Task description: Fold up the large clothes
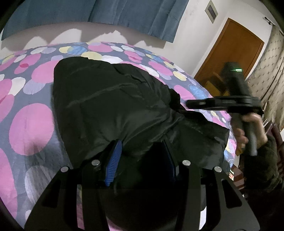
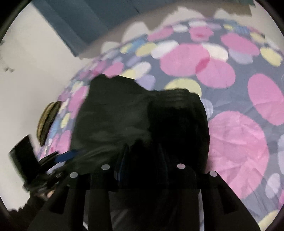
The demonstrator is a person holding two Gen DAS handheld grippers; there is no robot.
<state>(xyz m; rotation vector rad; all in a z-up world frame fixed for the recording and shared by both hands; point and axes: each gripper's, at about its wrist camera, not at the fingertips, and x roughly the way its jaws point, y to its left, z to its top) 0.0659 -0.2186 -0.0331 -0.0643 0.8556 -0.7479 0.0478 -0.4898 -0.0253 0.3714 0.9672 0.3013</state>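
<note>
A black padded jacket (image 1: 110, 99) lies bunched on a bed cover (image 1: 30, 128) printed with pink, yellow and blue circles. At the bottom of the left wrist view, my left gripper (image 1: 142, 144) is shut on a thick fold of the jacket's near edge, which bulges between its blue pads (image 1: 113, 160). A hand holds my right gripper (image 1: 188, 104) at the jacket's right edge, its fingers pointing left. The right wrist view is blurred: the jacket (image 2: 115, 113) runs up to my right gripper (image 2: 143, 148), and black cloth against dark fingers hides whether it grips. My left gripper (image 2: 63, 157) appears there at the lower left.
The bed cover (image 2: 236, 147) spreads wide around the jacket. Behind the bed are a white wall and blue curtains (image 1: 99, 14). A brown door (image 1: 229, 53) and a padded panel (image 1: 269, 71) stand to the right. A yellowish striped object (image 2: 48, 122) sits at the bed's edge.
</note>
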